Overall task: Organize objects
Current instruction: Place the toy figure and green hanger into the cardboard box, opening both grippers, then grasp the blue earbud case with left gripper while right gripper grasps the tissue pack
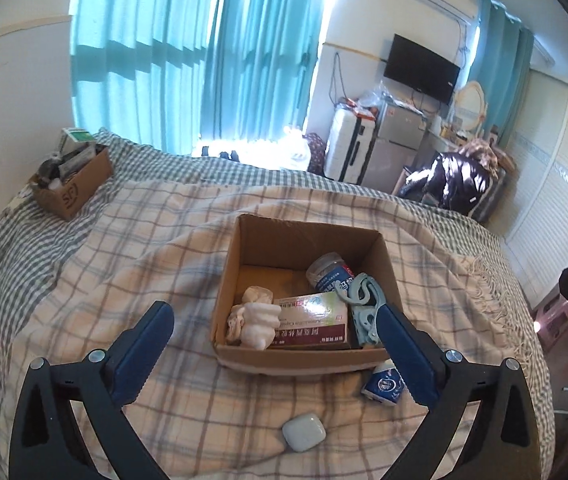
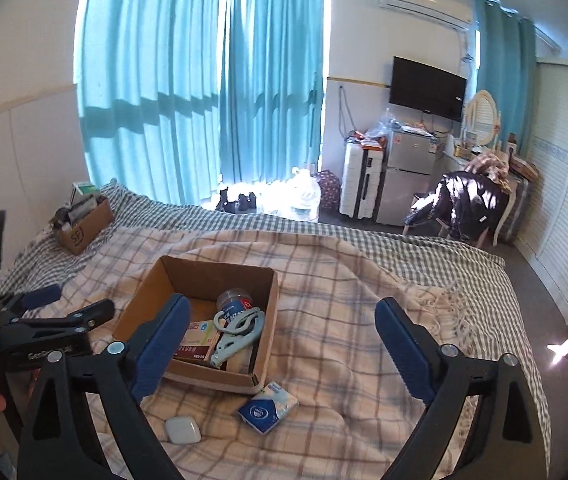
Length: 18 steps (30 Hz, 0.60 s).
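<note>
Both tongs, left tongs (image 1: 275, 344) and right tongs (image 2: 284, 344), stand spread and empty above the bed (image 1: 83, 260). The cardboard box (image 1: 304, 236) already holds a medicine carton (image 1: 312, 320), jar, blue clip and white cloth. Tissue packet (image 2: 268, 407) and white case (image 1: 304, 431) lie outside, just beside it. Judged step: between placements. Next: descend upon one remaining item and pinch it.

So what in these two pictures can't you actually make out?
- Far cardboard box: its contents are too small, both views.
- Medicine carton: its print is too blurred to read; in the right view the right claw's finger covers part of it.
- Near box: the front wall hides the floor behind it.
</note>
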Each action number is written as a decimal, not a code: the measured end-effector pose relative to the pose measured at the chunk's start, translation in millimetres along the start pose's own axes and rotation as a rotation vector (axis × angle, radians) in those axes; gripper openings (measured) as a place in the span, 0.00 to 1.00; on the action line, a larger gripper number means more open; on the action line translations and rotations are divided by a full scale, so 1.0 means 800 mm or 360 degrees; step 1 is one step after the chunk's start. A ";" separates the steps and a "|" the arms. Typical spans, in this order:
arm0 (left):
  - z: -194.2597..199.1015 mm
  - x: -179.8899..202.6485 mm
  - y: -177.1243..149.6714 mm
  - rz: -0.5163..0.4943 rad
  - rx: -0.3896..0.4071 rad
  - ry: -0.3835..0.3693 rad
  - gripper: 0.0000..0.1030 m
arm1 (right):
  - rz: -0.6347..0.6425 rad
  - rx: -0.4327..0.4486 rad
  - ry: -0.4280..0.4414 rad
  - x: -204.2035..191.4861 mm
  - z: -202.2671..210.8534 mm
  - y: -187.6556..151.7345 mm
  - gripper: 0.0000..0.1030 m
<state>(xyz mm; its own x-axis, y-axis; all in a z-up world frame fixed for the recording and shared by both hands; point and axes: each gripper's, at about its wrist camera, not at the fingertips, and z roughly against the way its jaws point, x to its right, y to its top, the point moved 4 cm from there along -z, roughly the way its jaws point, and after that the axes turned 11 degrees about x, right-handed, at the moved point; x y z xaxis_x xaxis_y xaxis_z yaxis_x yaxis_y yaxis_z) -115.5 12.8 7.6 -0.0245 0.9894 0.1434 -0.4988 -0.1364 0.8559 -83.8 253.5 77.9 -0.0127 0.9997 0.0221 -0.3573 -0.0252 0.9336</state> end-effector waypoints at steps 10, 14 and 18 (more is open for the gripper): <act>0.006 -0.014 -0.062 -0.0030 0.0093 0.0263 1.00 | -0.0049 -0.0013 -0.0103 0.030 -0.006 -0.054 0.98; -0.022 -0.018 -0.098 0.0081 -0.0053 0.0220 1.00 | -0.0038 -0.0111 -0.0128 0.031 -0.037 -0.095 0.98; -0.057 -0.010 -0.142 0.0054 -0.0218 0.0280 1.00 | 0.0011 -0.0222 -0.0164 0.029 -0.066 -0.134 0.98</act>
<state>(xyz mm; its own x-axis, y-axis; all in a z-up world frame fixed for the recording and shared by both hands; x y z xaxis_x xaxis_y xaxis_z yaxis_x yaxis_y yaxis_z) -97.7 22.7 -113.5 -0.1878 0.9796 0.0716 -0.6077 -0.1732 0.7751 -95.6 279.5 -40.4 0.0776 0.9944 0.0717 -0.4837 -0.0254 0.8749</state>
